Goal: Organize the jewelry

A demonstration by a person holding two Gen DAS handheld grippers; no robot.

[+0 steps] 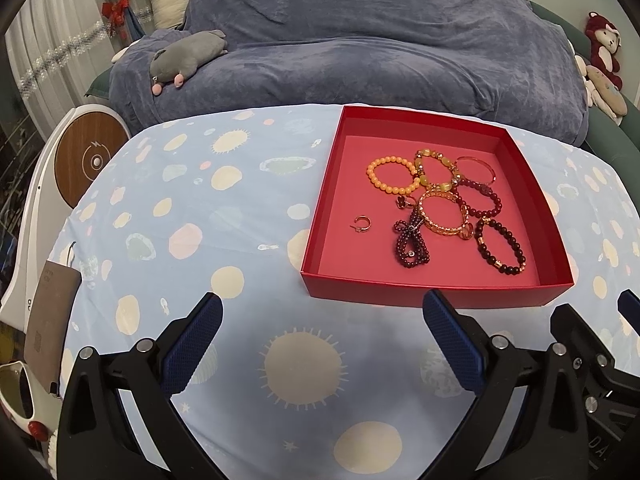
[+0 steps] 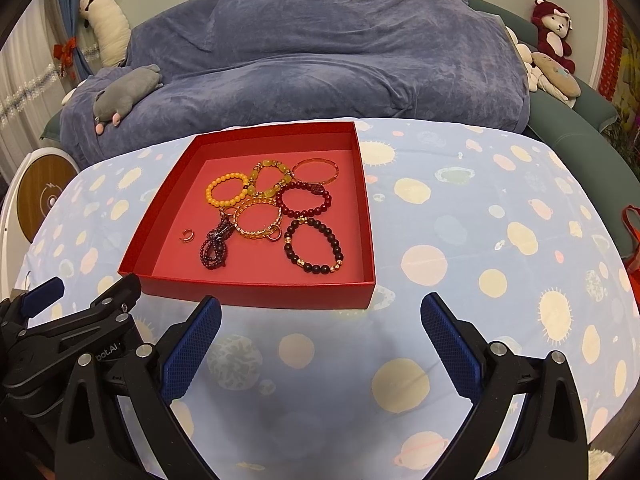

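A shallow red box (image 1: 436, 291) (image 2: 248, 294) sits on the patterned blue tablecloth. Inside lie several pieces: an orange bead bracelet (image 1: 392, 175) (image 2: 227, 193), a yellow-green one (image 1: 437, 170), a gold bangle (image 1: 444, 214) (image 2: 258, 219), dark red bead bracelets (image 1: 480, 197) (image 2: 305, 199), a black bead bracelet (image 1: 500, 247) (image 2: 314, 246), a purple bead bundle (image 1: 412, 245) (image 2: 215, 247) and a small gold ear hoop (image 1: 362, 223) (image 2: 187, 235). My left gripper (image 1: 322, 312) is open just before the box's near wall, holding nothing. My right gripper (image 2: 320, 312) is open too, at the box's near right corner.
The table's cloth (image 1: 200, 240) runs wide to the left of the box and to its right (image 2: 500, 240). A sofa under a blue-grey throw (image 1: 340, 48) stands behind the table with a grey plush toy (image 1: 184, 58). A white device with a wooden disc (image 1: 86, 160) is at the left edge.
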